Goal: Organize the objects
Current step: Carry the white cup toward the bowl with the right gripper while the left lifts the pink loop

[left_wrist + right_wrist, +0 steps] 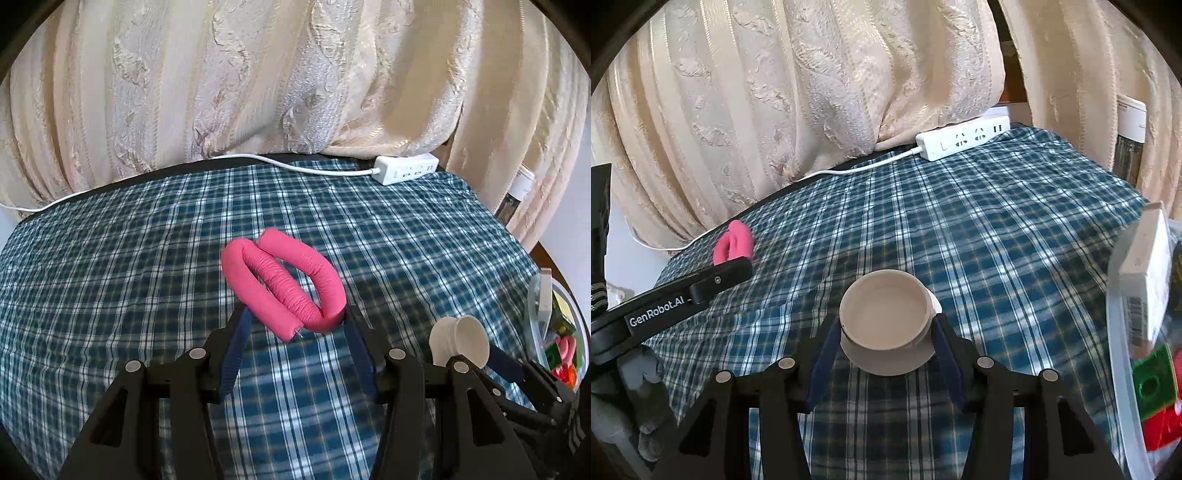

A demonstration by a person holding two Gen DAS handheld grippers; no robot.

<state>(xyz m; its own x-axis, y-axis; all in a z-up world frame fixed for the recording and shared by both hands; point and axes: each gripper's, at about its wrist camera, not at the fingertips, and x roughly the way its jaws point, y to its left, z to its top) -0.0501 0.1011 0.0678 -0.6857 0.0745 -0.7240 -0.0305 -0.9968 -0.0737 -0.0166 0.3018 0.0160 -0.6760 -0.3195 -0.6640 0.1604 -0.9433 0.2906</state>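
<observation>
pink roller [284,291] gripped, bin [1123,354] right edge

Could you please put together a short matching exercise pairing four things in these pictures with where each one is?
Things:
1. pink foam roller
2. beige cup
3. white power strip
4. clear bin

Places:
A. far edge of the table, by the curtain
B. between the right gripper's fingers
C. right edge, holding colourful items
D. between the left gripper's fingers

Pairs: 1-D, 2-B, 3-A, 4-C

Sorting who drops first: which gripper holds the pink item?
The left gripper, clamped on the bent pink foam roller. The right gripper holds a beige round cap.
</observation>
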